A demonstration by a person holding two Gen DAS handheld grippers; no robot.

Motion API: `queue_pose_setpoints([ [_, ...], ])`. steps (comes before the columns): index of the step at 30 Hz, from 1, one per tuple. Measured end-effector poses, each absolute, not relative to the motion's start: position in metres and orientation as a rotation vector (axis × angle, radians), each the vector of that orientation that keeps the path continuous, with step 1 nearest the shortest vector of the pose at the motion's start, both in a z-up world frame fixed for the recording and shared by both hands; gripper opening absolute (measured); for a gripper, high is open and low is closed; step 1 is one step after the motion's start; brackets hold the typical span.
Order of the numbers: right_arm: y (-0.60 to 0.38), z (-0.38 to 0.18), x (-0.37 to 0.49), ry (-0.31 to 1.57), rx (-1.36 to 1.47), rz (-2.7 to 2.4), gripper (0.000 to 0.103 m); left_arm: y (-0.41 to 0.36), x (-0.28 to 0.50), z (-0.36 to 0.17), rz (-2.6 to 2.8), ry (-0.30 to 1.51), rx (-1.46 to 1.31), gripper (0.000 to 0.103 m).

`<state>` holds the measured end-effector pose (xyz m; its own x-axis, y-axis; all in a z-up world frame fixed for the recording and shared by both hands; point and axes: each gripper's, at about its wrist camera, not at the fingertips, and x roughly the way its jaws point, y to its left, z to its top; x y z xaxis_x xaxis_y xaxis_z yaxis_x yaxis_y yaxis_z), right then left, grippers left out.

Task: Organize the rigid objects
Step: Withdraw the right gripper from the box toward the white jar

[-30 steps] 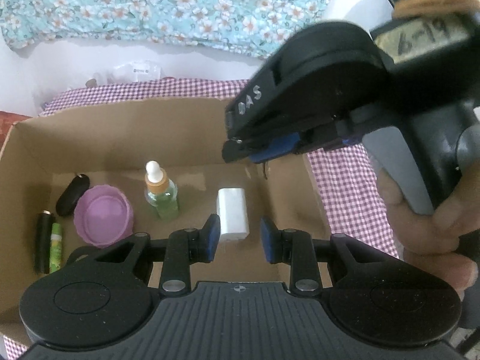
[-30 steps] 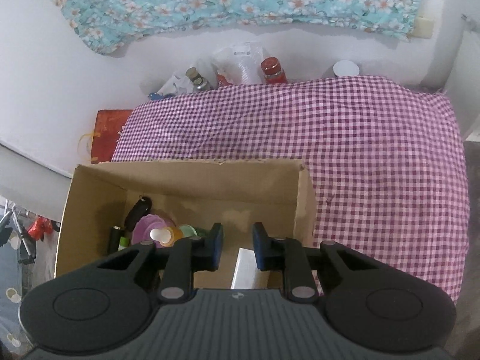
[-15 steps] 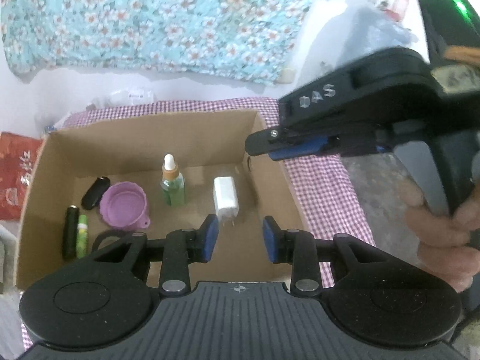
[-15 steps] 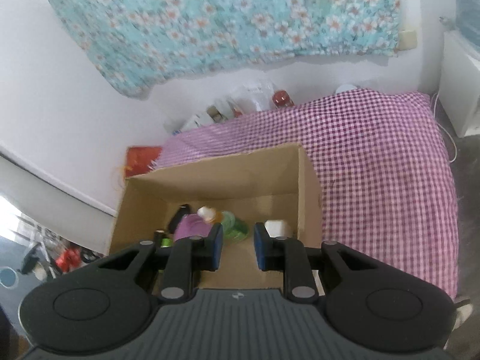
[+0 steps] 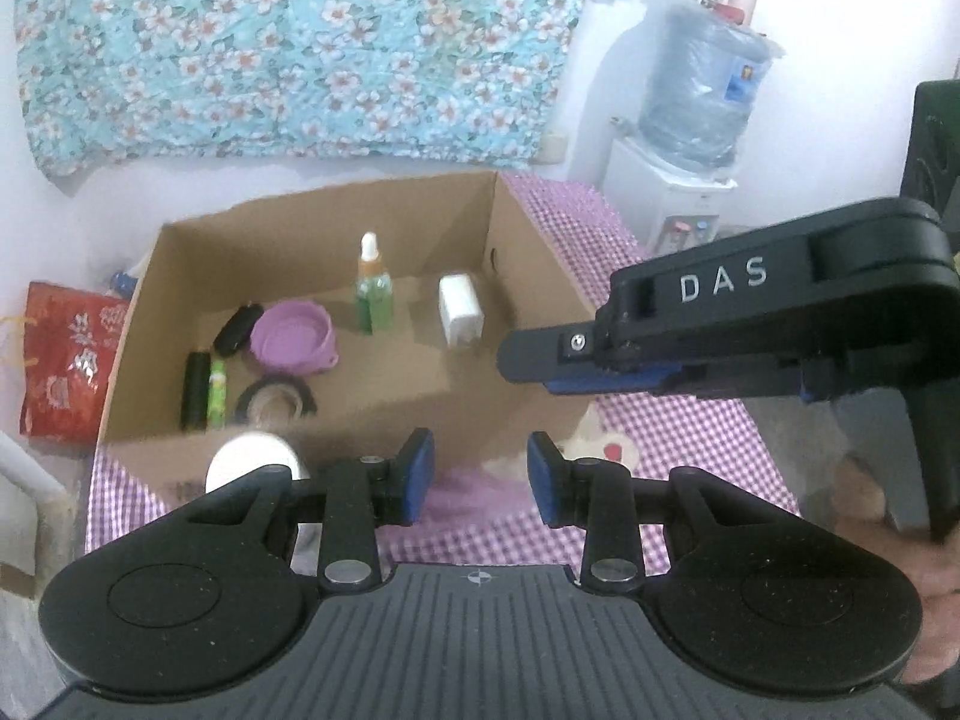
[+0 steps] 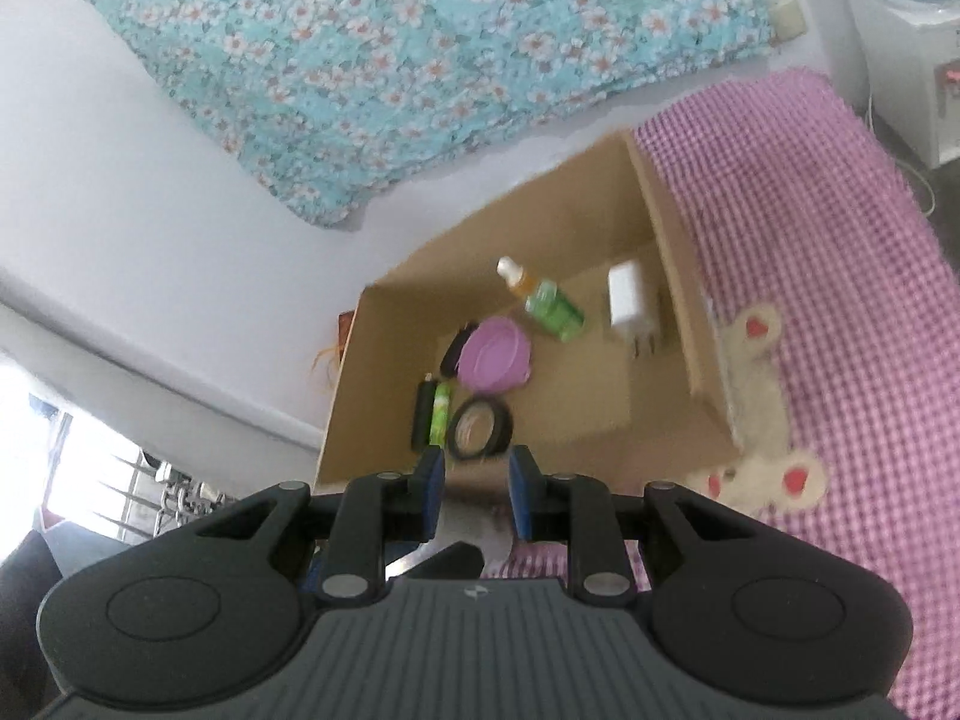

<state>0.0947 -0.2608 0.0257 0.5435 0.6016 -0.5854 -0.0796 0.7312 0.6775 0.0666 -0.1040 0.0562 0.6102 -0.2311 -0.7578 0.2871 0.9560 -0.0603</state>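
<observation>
A cardboard box (image 5: 528,264) (image 6: 672,228) on the purple checked cloth holds a white charger (image 5: 459,310) (image 6: 627,303), a green dropper bottle (image 5: 373,294) (image 6: 546,300), a purple cup (image 5: 292,342) (image 6: 495,360), a black tape roll (image 5: 276,402) (image 6: 482,427), a black tube (image 5: 195,399) and a green tube (image 5: 216,401). My left gripper (image 5: 480,477) is open and empty, pulled back in front of the box. My right gripper (image 6: 475,492) is open and empty above the box's near wall; it shows from the side in the left wrist view (image 5: 540,360).
A white round lid (image 5: 252,468) lies in front of the box at the left. A cream plush with red hearts (image 6: 762,420) lies beside the box on the cloth (image 6: 840,240). A red bag (image 5: 63,354) sits left of the box, a water dispenser (image 5: 690,120) at the back right.
Both grippers have risen and drawn back from inside the box; the whole box now shows. The white charger stays on the box floor. Both stay open.
</observation>
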Motion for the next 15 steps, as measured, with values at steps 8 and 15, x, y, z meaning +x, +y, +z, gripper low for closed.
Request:
queue_pose_setpoints([
  [8, -0.238, 0.027, 0.069, 0.941, 0.595, 0.453, 0.025, -0.089, 0.043, 0.053, -0.285, 0.843, 0.044, 0.034],
  [15, -0.234, 0.037, 0.078, 0.935, 0.542, 0.438, 0.025, -0.074, 0.044, 0.053, -0.211, 0.797, 0.05, 0.033],
])
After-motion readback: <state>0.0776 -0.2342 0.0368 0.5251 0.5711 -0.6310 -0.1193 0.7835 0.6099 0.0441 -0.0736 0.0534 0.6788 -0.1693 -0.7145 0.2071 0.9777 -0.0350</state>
